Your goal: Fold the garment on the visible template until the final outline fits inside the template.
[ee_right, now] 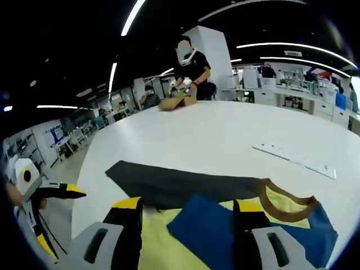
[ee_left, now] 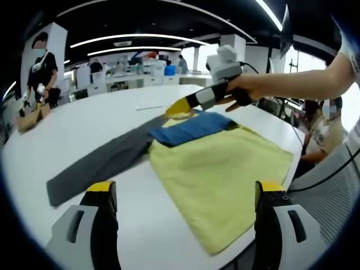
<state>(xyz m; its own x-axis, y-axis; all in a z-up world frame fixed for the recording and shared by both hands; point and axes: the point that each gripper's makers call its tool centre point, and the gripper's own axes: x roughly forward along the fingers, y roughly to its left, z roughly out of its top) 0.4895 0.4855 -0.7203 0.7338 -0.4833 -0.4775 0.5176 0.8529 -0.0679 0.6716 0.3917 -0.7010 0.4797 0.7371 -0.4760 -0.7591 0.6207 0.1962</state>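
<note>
Mid-fold, the right gripper [ee_left: 181,107] is pinching the garment's collar [ee_right: 284,209] while the left gripper [ee_left: 185,194] is hanging open, needing the grey sleeve [ee_left: 101,163] next.

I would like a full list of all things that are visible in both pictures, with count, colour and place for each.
Garment: one, yellow body with blue shoulder panel, grey sleeve and brown collar, spread on the table.
Table: one, white, round-edged, under the garment.
Flat white strip: one, white, on the table beyond the collar.
Brown item: one, on the far table edge; what it is I cannot tell.
Standing person: one, dark top, beside the brown item.
Seated person: one, at the table edge in the left gripper view.
Left claw: one, yellow-tipped, open, above the garment.
Right claw: one, yellow-tipped, at the collar; grip unclear.
Hand: one, holding the right claw.
</note>
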